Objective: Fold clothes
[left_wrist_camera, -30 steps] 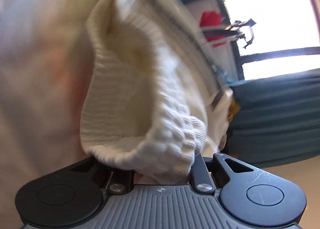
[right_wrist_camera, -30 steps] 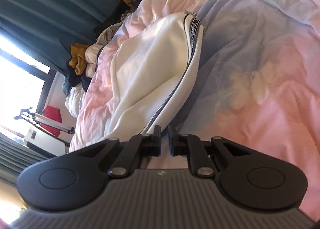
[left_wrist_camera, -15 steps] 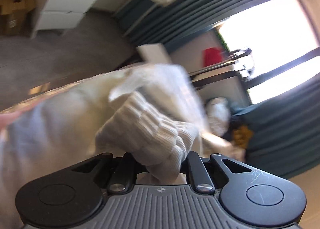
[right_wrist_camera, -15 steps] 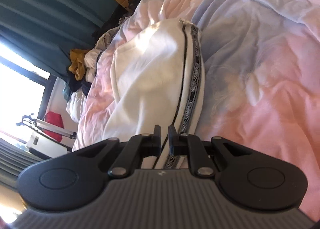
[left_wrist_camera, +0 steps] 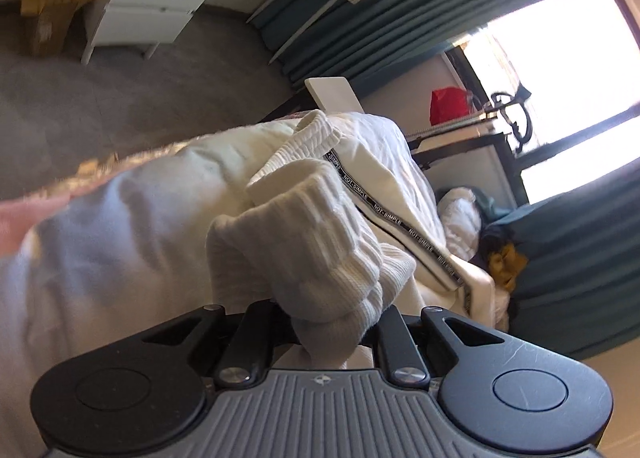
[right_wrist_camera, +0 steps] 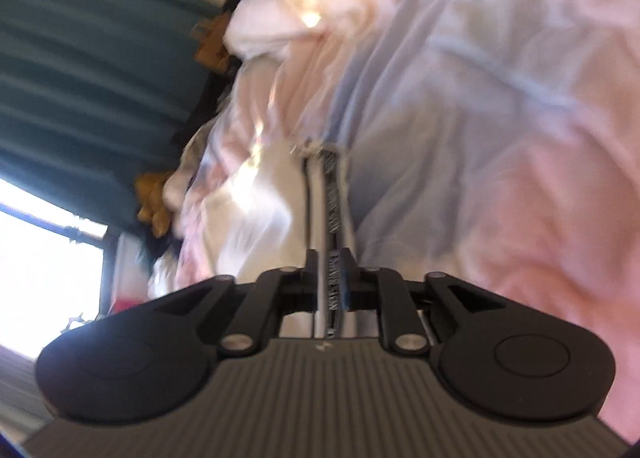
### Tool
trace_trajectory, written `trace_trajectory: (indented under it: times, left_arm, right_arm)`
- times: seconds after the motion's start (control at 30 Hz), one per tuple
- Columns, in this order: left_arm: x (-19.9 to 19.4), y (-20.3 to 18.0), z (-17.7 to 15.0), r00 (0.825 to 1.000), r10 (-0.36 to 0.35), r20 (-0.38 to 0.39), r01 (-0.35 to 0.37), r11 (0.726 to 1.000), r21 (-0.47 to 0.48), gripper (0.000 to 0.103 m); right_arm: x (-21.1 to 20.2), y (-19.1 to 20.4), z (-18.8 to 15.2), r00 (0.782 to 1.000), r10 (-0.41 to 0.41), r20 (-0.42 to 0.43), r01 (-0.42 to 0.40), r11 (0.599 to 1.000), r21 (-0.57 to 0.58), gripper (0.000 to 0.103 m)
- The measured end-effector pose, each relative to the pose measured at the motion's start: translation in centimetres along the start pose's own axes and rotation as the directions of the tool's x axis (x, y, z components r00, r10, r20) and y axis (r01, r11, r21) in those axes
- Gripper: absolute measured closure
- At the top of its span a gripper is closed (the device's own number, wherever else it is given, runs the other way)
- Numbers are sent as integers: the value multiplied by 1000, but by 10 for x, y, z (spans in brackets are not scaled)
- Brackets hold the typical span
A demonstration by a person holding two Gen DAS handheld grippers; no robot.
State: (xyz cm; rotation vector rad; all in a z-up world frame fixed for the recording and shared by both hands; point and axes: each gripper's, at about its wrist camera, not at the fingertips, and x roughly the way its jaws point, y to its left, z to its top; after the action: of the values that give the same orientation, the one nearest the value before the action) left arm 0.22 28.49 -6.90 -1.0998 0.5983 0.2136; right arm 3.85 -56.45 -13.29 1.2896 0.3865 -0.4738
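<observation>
My left gripper [left_wrist_camera: 330,322] was clamped on a thick bunch of ribbed cuff [left_wrist_camera: 304,242], jaws held fairly wide by the wad of knit between them. My right gripper [right_wrist_camera: 331,278] was pinched nearly closed on the printed side stripe [right_wrist_camera: 333,218] of the same white track pants [left_wrist_camera: 384,162]. Change over the last second: a second ago the cuff filled the left view and hung loose against the light; half a second ago it had swung down with the room coming into sight; at this moment it sat low and bunched, with the pants' other ribbed hem [left_wrist_camera: 316,134] and stripe laid out just beyond the cuff. On the right, the stripe ran off to one side a second ago and now ran straight out from between the fingers, and the view had gone blurred, so that hand was moving fast. My read: I was carrying one end of the pants over the rest, a fold in progress, not yet flattened. The pants lay on a rumpled pink-and-blue duvet [right_wrist_camera: 500,138], soft and creased, so edges would not sit crisp. Beyond the pants: grey carpet [left_wrist_camera: 80,106], a white drawer unit [left_wrist_camera: 160,6], teal curtains [left_wrist_camera: 580,258], a bright window [left_wrist_camera: 560,38], a heap of other clothes [left_wrist_camera: 492,242] by the curtain.
</observation>
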Motion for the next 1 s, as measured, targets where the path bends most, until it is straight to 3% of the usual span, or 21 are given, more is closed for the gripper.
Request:
trace_trajectory:
  times: [0.13,0.33,0.4,0.47,0.5,0.53,0.67,0.83,0.9,1.0]
  left_arm:
    - [6,11,1,1000,-1,7,1,1000,5,90]
    - [15,5,4,999,21,33,-23,998,59,90]
    - [15,6,4,999,11,41,-13,999,32,90]
    - [16,6,4,999,0,52,0,1000,17,90]
    - [16,5,4,998,3,56,-4,1000,28,90]
    - [17,3,4,998,7,59,-10,999,43,90]
    - [15,-1,6,997,-4,78,-2,997,75,90]
    - [4,-7,6,994,-67,81,58,992,109,90]
    - [1,-9,4,996,-66,52,59,991,123,90]
    - [0,-10,2,1000,14,2,-14,987,159,90]
  right_arm:
    - [26,-1,3,1000,3,-13,-3,1000,-29,50]
    - [54,7,0,1000,-13,19,15,992,-128,46]
    - [60,15,1,999,-15,29,20,983,-181,48]
    - [63,31,-3,999,-14,44,25,961,-274,62]
    - [61,37,-5,998,-11,56,27,954,-299,84]
    - [59,44,-6,998,-8,69,29,948,-318,86]
    - [35,60,-3,987,66,147,-16,948,-318,91]
    - [-17,67,5,942,122,313,-24,954,-300,92]
    - [-24,53,8,939,44,342,50,964,-261,92]
    - [-28,32,12,934,-74,349,155,965,-209,92]
